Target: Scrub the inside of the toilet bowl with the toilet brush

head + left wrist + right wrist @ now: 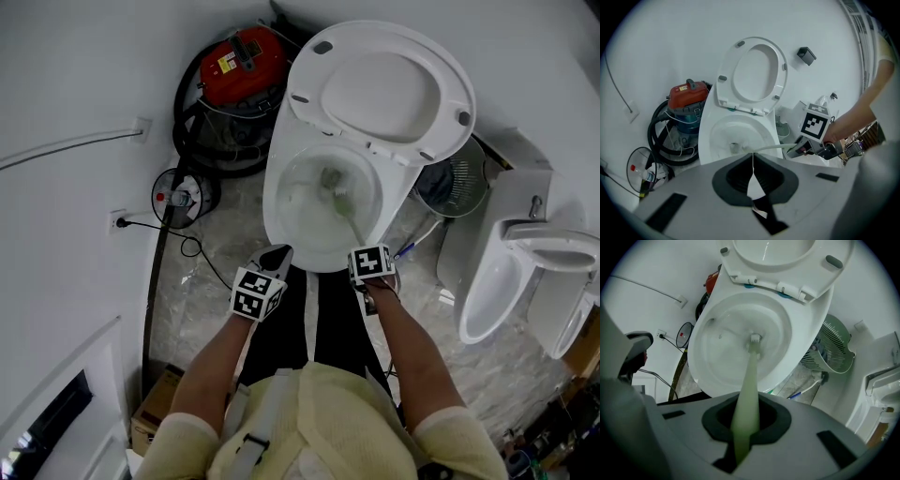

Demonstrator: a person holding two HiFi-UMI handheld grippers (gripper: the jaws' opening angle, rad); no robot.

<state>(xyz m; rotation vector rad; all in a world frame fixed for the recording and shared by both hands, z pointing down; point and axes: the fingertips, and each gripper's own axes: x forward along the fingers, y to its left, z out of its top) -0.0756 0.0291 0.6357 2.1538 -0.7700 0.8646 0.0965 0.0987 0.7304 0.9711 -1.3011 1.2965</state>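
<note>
The white toilet bowl [281, 202] stands open with its seat and lid [384, 84] raised. My right gripper [361, 255] hovers over the bowl's near rim, shut on the pale green toilet brush handle [747, 394]. The brush head [754, 339] is down inside the bowl near the drain, and it also shows in the head view [337, 192]. My left gripper [278, 255] hangs just left of the right one, in front of the rim, shut and holding nothing. In the left gripper view the brush handle [768, 148] runs from the right gripper [813, 136] into the bowl [738, 136].
A red vacuum cleaner [239, 66] with black hose stands left of the toilet, and a small round appliance [178, 197] with a cable lies on the floor. A fan [455, 183] and a urinal [506, 281] are to the right. A cardboard box [155, 408] sits near left.
</note>
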